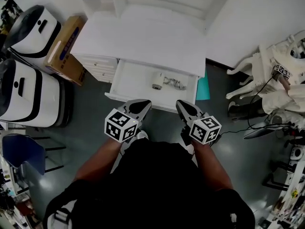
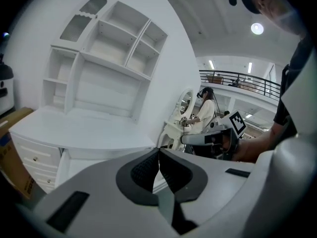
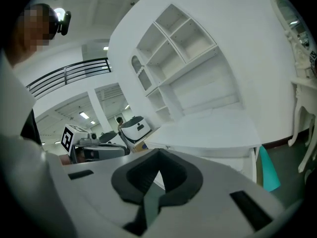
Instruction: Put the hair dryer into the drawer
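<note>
The hair dryer lies in the open drawer, its long axis running left to right and its cord trailing right. It sits just above and between the left hand-held gripper and the right hand-held gripper, about equally near both. Only the head view shows it. The gripper views show each pair of jaws together and empty, with the tabletop beyond.

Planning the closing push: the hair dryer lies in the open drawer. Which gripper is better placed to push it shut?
Left, narrowly. Both grippers hover at the front of the drawer, jaws shut and empty, but the left gripper is nearer its middle; the right gripper is by its right end.
</note>
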